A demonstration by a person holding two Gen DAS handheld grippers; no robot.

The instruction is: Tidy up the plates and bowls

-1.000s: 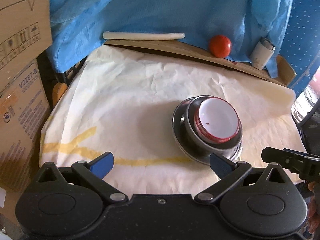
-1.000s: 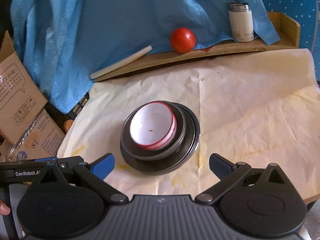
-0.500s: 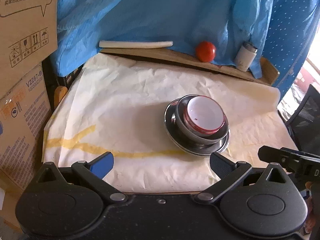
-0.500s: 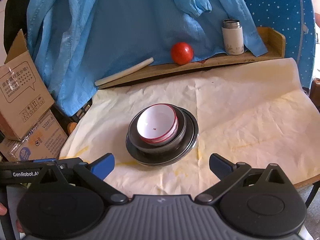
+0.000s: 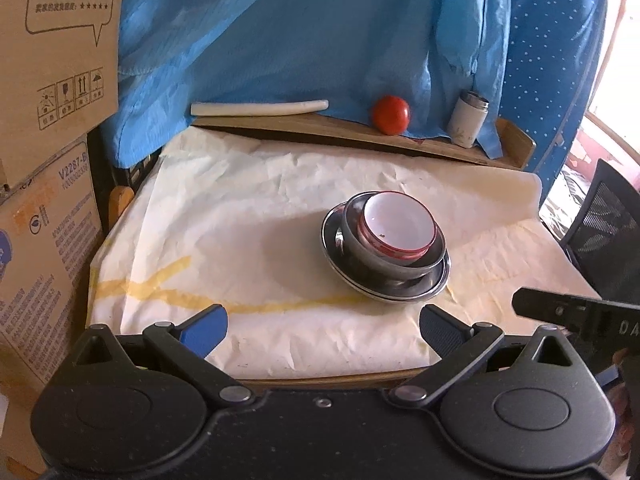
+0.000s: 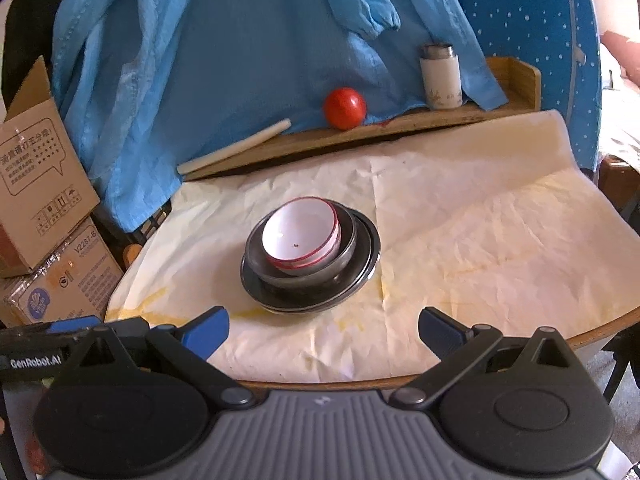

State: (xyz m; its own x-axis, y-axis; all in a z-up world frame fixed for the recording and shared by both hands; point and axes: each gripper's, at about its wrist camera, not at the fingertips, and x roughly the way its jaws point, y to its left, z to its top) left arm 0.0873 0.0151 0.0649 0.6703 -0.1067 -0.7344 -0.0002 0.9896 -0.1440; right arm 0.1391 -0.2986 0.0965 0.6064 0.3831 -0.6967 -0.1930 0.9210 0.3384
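Dishes nested, both grippers held clear.
White bowl (image 6: 301,240) is seated in steel bowl (image 6: 344,254) on plate (image 6: 370,264); left gripper (image 5: 323,330) and right gripper (image 6: 324,330) are spread, empty.

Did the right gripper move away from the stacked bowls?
Yes. The right gripper backed away: the white red-rimmed bowl and red ball look smaller, with the table edge visible.

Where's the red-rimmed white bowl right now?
The red-rimmed white bowl sits mid-table in both wrist views, nested in a metal bowl on a metal plate, ahead of both open grippers.
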